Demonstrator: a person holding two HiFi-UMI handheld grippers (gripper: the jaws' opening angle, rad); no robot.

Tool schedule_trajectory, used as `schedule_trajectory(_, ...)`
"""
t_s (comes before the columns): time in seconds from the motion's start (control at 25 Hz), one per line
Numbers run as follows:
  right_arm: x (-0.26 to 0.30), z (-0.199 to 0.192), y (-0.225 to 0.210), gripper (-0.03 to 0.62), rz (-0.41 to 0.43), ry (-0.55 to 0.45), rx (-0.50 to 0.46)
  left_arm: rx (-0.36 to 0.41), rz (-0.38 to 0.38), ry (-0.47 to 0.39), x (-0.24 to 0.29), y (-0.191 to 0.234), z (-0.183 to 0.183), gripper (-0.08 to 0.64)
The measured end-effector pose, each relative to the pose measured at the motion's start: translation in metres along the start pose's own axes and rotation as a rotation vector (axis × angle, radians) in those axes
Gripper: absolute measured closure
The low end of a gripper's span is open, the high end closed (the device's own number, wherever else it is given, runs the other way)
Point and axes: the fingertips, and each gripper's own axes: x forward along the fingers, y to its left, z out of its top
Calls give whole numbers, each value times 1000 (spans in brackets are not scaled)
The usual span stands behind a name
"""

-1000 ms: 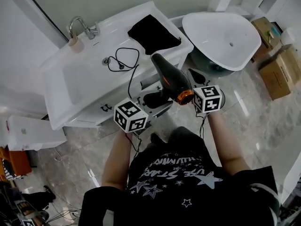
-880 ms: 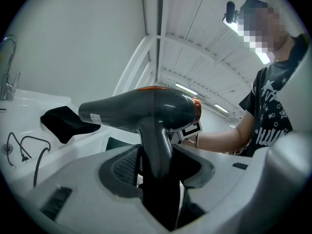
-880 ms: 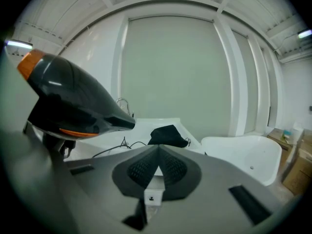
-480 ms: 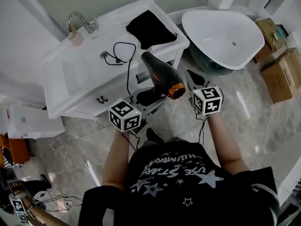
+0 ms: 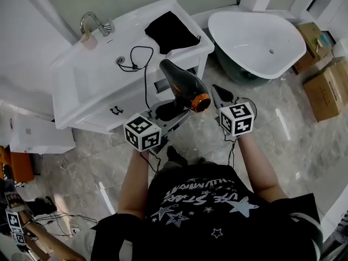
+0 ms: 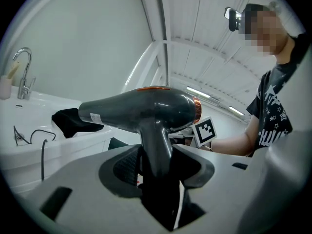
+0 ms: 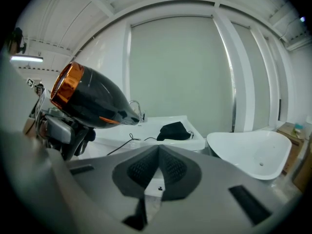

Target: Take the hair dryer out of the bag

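Note:
A dark grey hair dryer (image 5: 182,83) with an orange rear ring hangs in the air in front of the white vanity (image 5: 98,110). My left gripper (image 5: 171,112) is shut on its handle, which stands upright between the pads in the left gripper view (image 6: 155,145). The dryer's black cord (image 5: 145,75) runs back to the sink top. The black bag (image 5: 171,31) lies flat on the vanity's right end, also seen as the bag (image 6: 70,121) and the bag (image 7: 174,130). My right gripper (image 5: 220,94) is just right of the dryer, shut and holding nothing (image 7: 158,167).
The vanity has a sink basin (image 5: 92,78) and a chrome faucet (image 5: 92,23) at the left. A white freestanding tub (image 5: 255,37) stands to the right, with cardboard boxes (image 5: 323,91) beyond it. A white box (image 5: 38,137) sits on the marble floor at the left.
Both grippers have shifted a little to the left in the head view, with the dryer carried along in the left one. Neither grip has changed.

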Motion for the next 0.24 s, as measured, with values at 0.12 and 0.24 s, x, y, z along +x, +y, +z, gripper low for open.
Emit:
schedule_trajectory(0.12,-10,-2,0,586,4,-4,-4,-7,-1,-2,2,-10,-3,359)
schedule_trajectory(0.24,-21,-6,2,586,6,-4,-1,-18,3,-3,1,-19,-9,358)
